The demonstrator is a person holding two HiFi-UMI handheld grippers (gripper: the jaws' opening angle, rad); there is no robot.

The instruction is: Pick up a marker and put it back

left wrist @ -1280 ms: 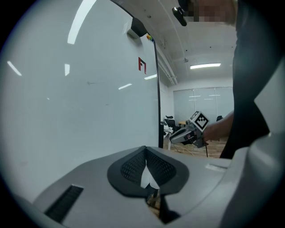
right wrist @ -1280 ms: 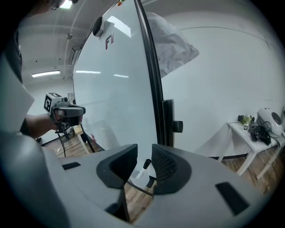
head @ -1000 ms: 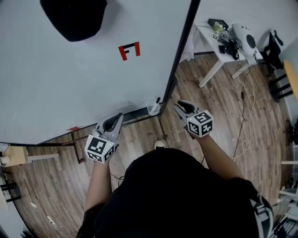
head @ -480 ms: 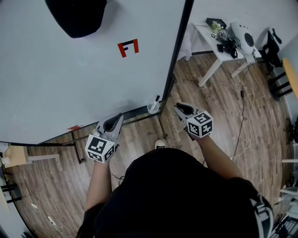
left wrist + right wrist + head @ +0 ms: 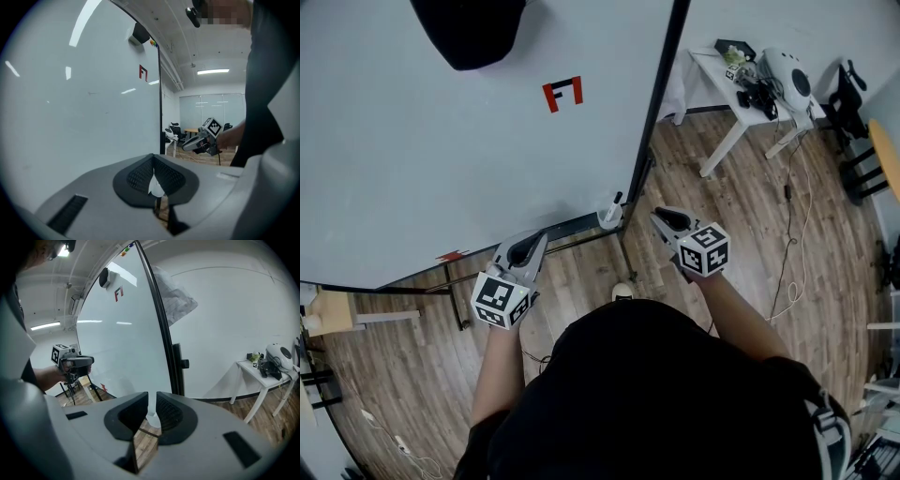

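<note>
A dark marker (image 5: 617,201) stands in a white cup (image 5: 608,221) at the right end of the whiteboard's (image 5: 441,150) bottom rail. My right gripper (image 5: 661,218) hovers a little to the right of the cup and points at it. Its jaws have just been closing and stand narrowly open; the white cup (image 5: 151,417) shows through the gap of the right gripper (image 5: 151,400), beyond the tips, and nothing is gripped. My left gripper (image 5: 534,244) is held near the rail, left of the cup, and the left gripper (image 5: 153,161) is shut and holds nothing.
A black whiteboard frame post (image 5: 661,94) runs down just above the cup. A white table (image 5: 741,94) with devices stands at the right, with a cable (image 5: 802,234) trailing over the wood floor. A small wooden stand (image 5: 337,314) sits at the far left.
The right gripper's jaws look narrower than a second ago. Both hands stay about where they were; the view has shifted slightly.
</note>
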